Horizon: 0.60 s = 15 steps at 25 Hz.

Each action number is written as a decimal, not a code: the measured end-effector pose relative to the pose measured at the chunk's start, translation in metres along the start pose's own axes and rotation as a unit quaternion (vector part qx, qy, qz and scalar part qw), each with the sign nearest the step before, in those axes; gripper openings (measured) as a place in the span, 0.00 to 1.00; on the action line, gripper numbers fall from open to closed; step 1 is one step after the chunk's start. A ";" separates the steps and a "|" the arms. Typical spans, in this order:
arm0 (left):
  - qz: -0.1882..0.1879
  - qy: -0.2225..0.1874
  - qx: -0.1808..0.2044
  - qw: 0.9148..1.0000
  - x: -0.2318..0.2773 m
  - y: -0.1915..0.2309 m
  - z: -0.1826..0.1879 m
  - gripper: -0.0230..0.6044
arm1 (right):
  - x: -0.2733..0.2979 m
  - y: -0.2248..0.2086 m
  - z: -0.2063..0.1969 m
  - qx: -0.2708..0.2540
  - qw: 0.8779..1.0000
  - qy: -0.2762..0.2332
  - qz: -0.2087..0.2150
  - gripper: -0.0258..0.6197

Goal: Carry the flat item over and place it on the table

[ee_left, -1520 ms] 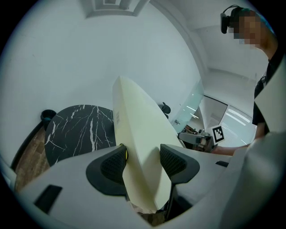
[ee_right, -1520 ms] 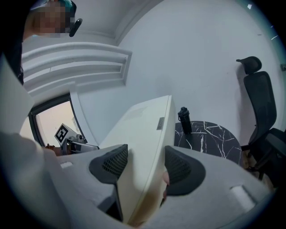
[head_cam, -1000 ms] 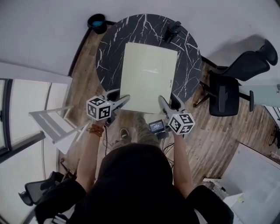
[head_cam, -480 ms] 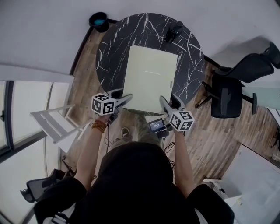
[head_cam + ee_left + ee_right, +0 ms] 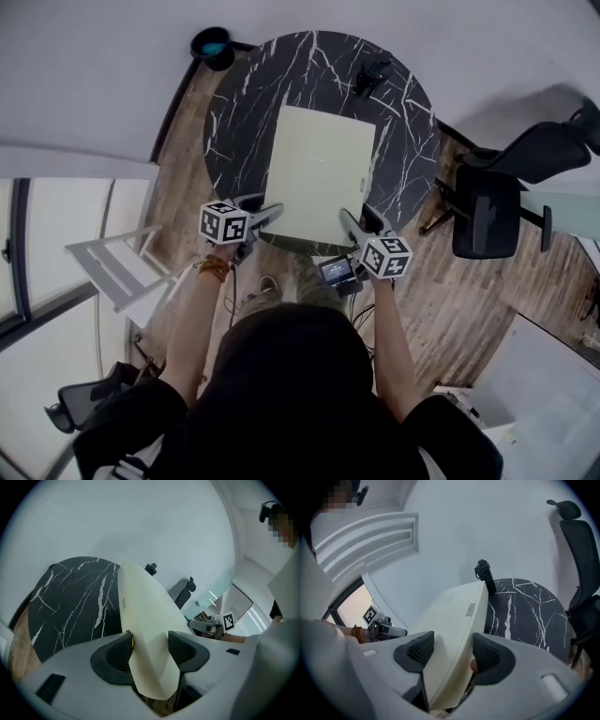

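seemingly sheet (image 5: pixel 143 602) sits pinched in left tool (image 5: pixel 150 645)

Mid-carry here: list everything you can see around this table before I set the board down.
Board: 1, pale cream, over the table.
Table: 1, round, black marble with white veins, ahead.
Bottle: 1, black, table's far right.
Bin: 1, black, blue inside, floor beyond table's left.
Office chairs: 2, black, right of table and lower left.
White chair: 1, floor at left.
Left gripper: 1, grey, fingers shut on board's near left corner.
Right gripper: 1, grey, fingers shut on board's near right corner.
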State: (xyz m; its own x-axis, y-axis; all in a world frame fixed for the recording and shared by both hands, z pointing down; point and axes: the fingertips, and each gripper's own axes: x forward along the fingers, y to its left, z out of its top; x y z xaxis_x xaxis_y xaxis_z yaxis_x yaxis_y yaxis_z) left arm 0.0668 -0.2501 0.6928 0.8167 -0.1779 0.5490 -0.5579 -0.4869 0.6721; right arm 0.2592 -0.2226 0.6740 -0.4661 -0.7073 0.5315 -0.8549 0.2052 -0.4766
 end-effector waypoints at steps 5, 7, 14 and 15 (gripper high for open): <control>0.004 0.007 -0.018 1.000 0.011 0.009 -0.006 0.42 | 0.009 -0.012 -0.009 0.008 1.000 0.021 0.003 0.43; 0.005 0.009 -0.021 1.000 0.015 0.011 -0.007 0.42 | 0.012 -0.016 -0.011 0.012 1.000 0.028 0.004 0.43; 0.011 0.015 -0.033 0.999 0.025 0.018 -0.009 0.42 | 0.021 -0.028 -0.017 0.024 0.999 0.042 0.007 0.43; 0.013 0.015 -0.035 0.999 0.026 0.020 -0.009 0.42 | 0.022 -0.029 -0.018 0.026 0.999 0.044 0.007 0.43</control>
State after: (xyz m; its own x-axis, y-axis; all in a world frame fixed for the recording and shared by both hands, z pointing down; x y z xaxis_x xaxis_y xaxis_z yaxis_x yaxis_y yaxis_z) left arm 0.0757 -0.2566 0.7247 0.7978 -0.1626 0.5805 -0.5882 -0.4211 0.6905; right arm 0.2694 -0.2321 0.7127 -0.4987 -0.6422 0.5821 -0.8359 0.1787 -0.5189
